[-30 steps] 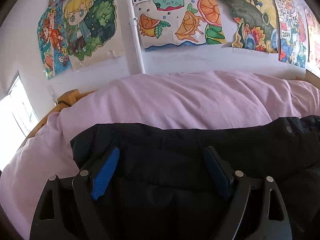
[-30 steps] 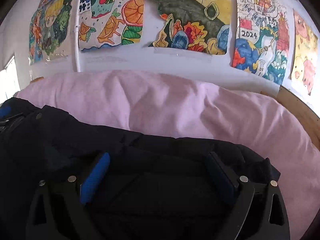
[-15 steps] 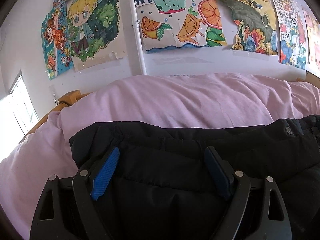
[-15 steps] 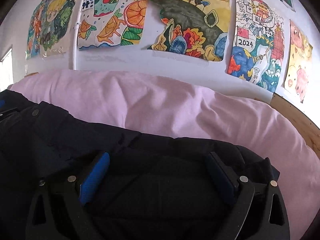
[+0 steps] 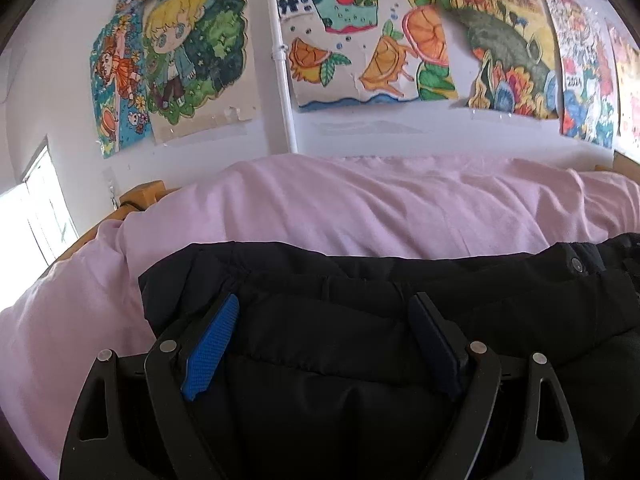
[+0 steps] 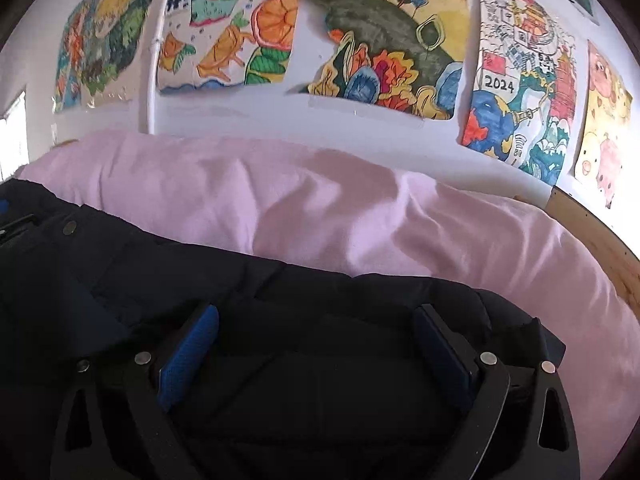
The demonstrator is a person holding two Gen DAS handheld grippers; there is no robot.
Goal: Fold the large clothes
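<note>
A black padded jacket (image 5: 360, 312) lies on the pink bed (image 5: 360, 208), spread left to right; it also shows in the right wrist view (image 6: 280, 304). My left gripper (image 5: 324, 308) is open, its blue-padded fingers (image 5: 212, 344) wide apart over the jacket's left end. My right gripper (image 6: 316, 320) is open too, with its fingers (image 6: 188, 356) wide apart over the jacket's right end. Neither gripper pinches any fabric. A metal snap (image 5: 576, 265) shows near the jacket's middle.
The bed (image 6: 360, 208) is bounded by a wooden frame at the left (image 5: 140, 196) and at the right (image 6: 592, 232). A white wall with several colourful drawings (image 5: 360, 40) stands just behind the bed. A bright window (image 5: 36, 200) is at the far left.
Both grippers have drifted slightly back and lower over the jacket; the wall drawings sit a little higher in both views. The jaws stay equally wide. The jacket has hardly moved.
</note>
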